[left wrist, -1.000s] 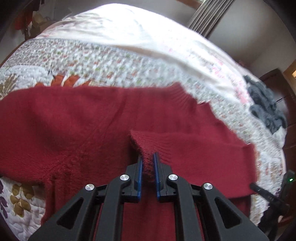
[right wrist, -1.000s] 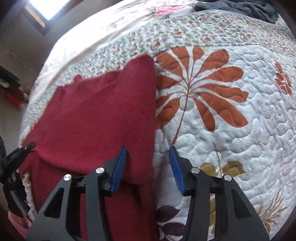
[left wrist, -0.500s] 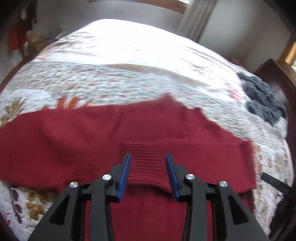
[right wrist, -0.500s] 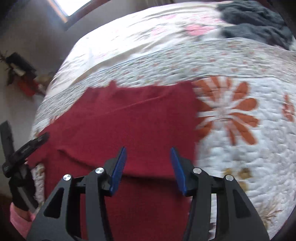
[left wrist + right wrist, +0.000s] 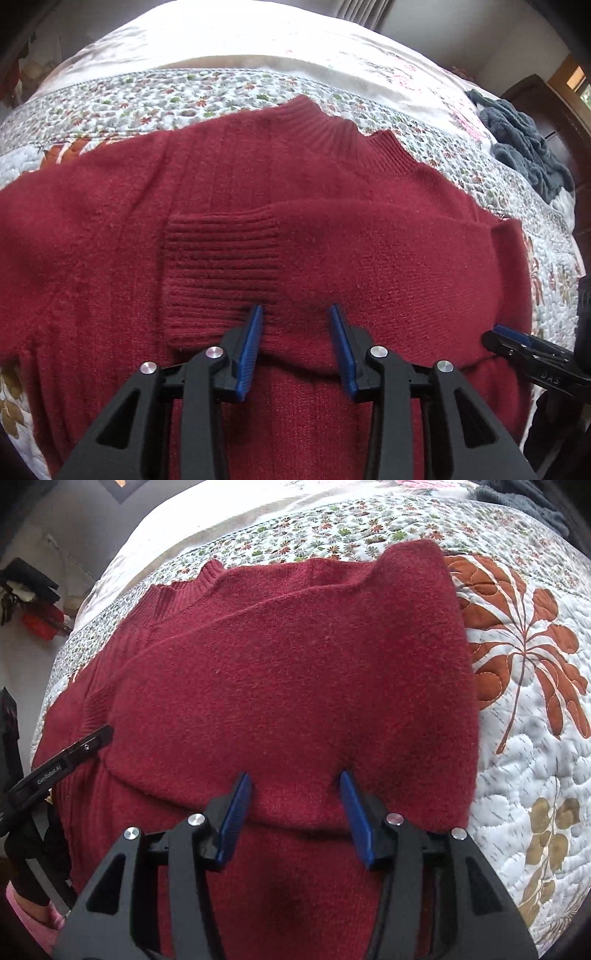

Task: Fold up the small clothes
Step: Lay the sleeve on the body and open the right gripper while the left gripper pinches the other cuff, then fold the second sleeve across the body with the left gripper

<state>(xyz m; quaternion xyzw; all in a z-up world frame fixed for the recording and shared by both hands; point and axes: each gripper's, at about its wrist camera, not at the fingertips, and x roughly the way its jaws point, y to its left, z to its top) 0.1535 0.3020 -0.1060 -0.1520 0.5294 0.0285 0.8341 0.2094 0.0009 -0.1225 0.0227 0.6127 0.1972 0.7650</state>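
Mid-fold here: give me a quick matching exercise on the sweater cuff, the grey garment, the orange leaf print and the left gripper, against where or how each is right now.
Things:
1. ribbed cuff
2. grey garment
3. orange leaf print
4. left gripper

States:
A. open, over the red sweater
B. on the quilt, right of the sweater
C. laid across the sweater's chest
D. heaped at the bed's far right

Pairs: 1-C, 2-D, 3-B, 4-A
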